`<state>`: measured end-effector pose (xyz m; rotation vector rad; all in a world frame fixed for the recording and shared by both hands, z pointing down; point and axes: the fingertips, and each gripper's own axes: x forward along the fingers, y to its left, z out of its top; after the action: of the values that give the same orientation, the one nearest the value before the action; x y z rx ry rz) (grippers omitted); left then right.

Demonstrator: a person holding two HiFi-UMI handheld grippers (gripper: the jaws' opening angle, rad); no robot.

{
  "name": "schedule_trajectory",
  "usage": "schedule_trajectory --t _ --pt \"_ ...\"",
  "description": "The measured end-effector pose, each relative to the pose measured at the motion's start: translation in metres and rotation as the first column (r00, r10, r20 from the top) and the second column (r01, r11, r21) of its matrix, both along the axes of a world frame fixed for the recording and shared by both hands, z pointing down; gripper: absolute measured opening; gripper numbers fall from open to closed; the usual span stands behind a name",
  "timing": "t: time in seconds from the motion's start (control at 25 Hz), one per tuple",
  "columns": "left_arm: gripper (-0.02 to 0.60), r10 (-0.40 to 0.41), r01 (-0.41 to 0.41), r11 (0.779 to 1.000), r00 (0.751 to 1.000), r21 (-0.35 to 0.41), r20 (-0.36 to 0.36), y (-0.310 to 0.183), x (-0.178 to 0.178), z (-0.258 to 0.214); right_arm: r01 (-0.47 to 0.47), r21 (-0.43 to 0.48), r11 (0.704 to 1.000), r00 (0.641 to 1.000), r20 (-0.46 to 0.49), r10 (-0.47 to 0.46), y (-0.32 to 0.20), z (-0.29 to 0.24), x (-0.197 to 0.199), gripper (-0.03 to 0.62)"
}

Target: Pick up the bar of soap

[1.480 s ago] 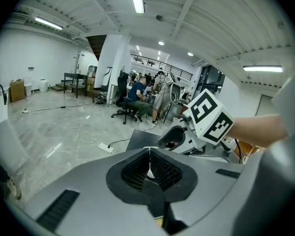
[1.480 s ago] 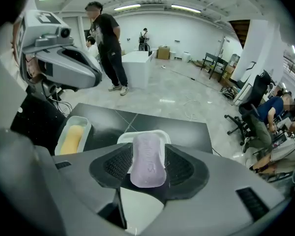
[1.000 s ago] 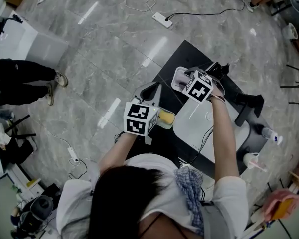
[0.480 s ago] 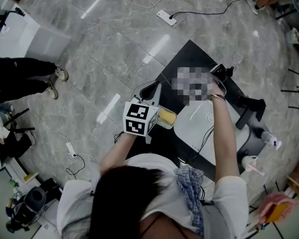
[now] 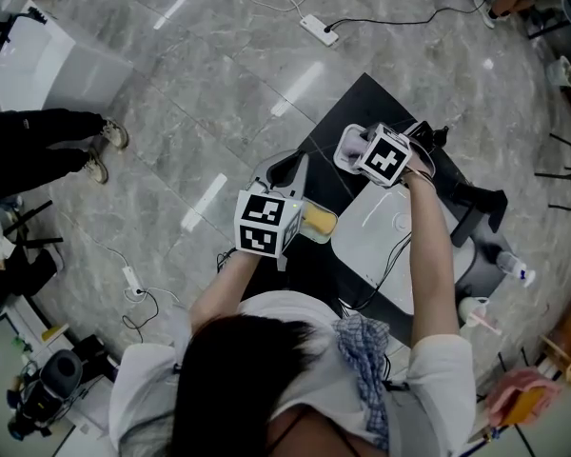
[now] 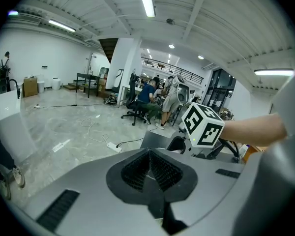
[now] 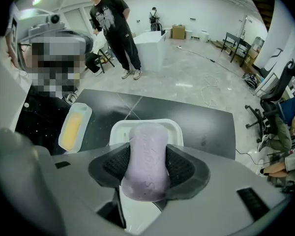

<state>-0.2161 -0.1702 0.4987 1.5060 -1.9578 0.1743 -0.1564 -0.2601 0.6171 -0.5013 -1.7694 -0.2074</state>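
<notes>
Head view: left gripper (image 5: 285, 171) sits over the near edge of the black table (image 5: 362, 98), just beside a tray of yellow soap (image 5: 316, 224). The right gripper (image 5: 364, 149) points steeply down over a white dish (image 5: 344, 152); its marker cube hides the jaws and whatever they hold. Left gripper view: pads meet in a closed V with nothing between them; the right gripper's cube is visible ahead, but no soap. Right gripper view, the only one showing it: the purple bar of soap (image 7: 148, 136) stands between the jaws, a ribbed pad against each flank, held over the white dish. These jaws have just been easing wider. The bar's long axis runs along the jaws, far end toward the dish, near end toward the camera.
</notes>
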Motion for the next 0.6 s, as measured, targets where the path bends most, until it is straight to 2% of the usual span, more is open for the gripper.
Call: schedule_trajectory --t 0.12,0.28,0.6 --pt "0.014 -0.005 0.005 1.000 1.000 0.001 -0.001 0.002 -0.001 -0.002 -0.003 0.006 1.000 1.000 0.002 0.003 -0.001 -0.003 0.006 0.222" --pt "0.014 -0.001 0.001 1.000 1.000 0.003 0.002 0.003 -0.002 -0.002 -0.009 0.052 0.999 0.996 0.087 0.005 -0.005 -0.005 0.002 0.218" --pt "0.014 0.012 -0.012 1.000 1.000 0.019 0.016 0.003 -0.001 -0.009 -0.024 0.098 0.995 0.982 0.188 0.005 -0.001 -0.035 -0.005 0.218"
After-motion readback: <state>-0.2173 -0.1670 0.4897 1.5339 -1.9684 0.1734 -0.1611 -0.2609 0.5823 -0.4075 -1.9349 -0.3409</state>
